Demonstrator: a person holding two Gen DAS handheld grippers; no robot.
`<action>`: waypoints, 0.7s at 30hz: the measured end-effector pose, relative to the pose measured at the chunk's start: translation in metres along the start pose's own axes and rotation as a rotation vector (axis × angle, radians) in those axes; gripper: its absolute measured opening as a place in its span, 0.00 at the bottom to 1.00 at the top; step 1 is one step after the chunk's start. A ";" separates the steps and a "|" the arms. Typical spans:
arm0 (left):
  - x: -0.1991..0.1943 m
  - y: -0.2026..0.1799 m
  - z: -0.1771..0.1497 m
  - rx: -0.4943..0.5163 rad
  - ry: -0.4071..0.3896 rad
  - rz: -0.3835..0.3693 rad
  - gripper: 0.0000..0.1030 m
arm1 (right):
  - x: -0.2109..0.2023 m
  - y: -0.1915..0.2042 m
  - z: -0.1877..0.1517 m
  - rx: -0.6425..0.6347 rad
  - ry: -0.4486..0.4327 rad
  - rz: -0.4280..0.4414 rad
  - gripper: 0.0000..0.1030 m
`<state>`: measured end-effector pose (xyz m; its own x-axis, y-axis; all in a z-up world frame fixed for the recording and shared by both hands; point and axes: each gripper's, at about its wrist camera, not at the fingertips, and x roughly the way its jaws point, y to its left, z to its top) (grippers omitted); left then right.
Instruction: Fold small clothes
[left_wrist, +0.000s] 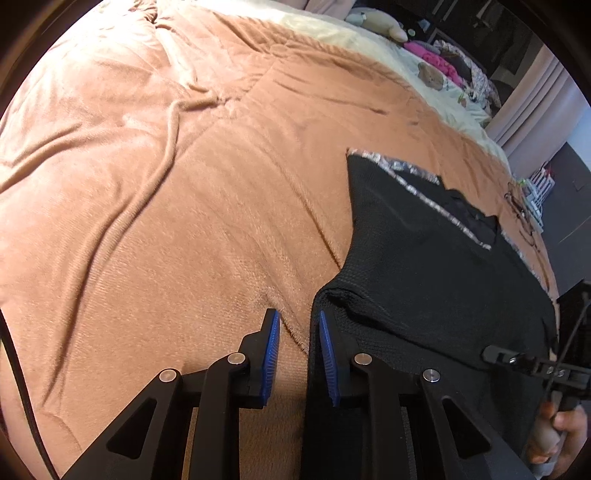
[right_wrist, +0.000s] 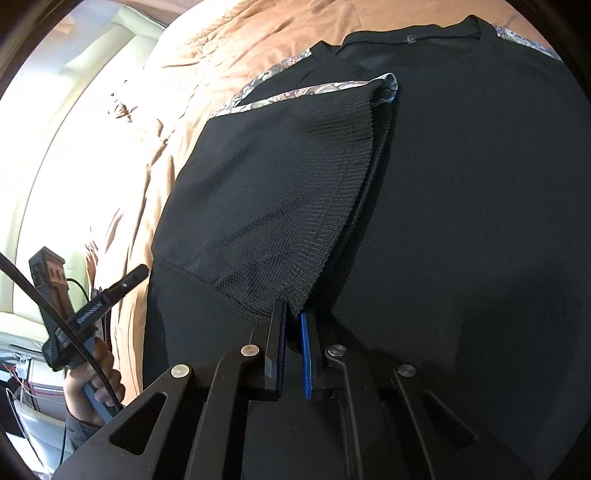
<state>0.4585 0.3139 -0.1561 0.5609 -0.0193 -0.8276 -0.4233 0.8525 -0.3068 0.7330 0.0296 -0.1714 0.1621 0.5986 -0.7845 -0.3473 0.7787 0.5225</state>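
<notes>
A black knit top (left_wrist: 424, 258) with silvery patterned trim lies on a tan blanket (left_wrist: 166, 184). My left gripper (left_wrist: 297, 325) is open, its fingers low over the blanket at the top's left edge, the right finger against the fabric edge. In the right wrist view the top (right_wrist: 461, 203) fills the frame, with one sleeve (right_wrist: 277, 192) folded over the body. My right gripper (right_wrist: 293, 314) is nearly closed on the ribbed cuff corner of that sleeve. The right gripper's tool also shows in the left wrist view (left_wrist: 532, 363), held by a hand.
The blanket is wrinkled at the far left. A cream bedcover (left_wrist: 369, 40) with plush toys (left_wrist: 376, 18) and pink clothes (left_wrist: 436, 59) lies at the back right. The left tool and hand (right_wrist: 81, 325) show beside a cream upholstered bed frame (right_wrist: 55, 147).
</notes>
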 end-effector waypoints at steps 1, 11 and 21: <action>-0.005 0.000 0.002 0.000 -0.010 -0.006 0.24 | 0.001 0.001 -0.001 0.001 0.001 0.001 0.04; 0.009 -0.016 0.018 0.018 0.008 -0.024 0.30 | 0.004 0.011 -0.008 -0.007 -0.012 -0.007 0.04; 0.037 -0.014 0.015 0.022 0.033 -0.026 0.14 | -0.011 -0.008 0.016 0.053 -0.057 -0.063 0.05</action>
<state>0.4960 0.3087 -0.1750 0.5474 -0.0590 -0.8348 -0.3931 0.8625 -0.3188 0.7484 0.0198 -0.1619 0.2349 0.5569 -0.7967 -0.2855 0.8230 0.4911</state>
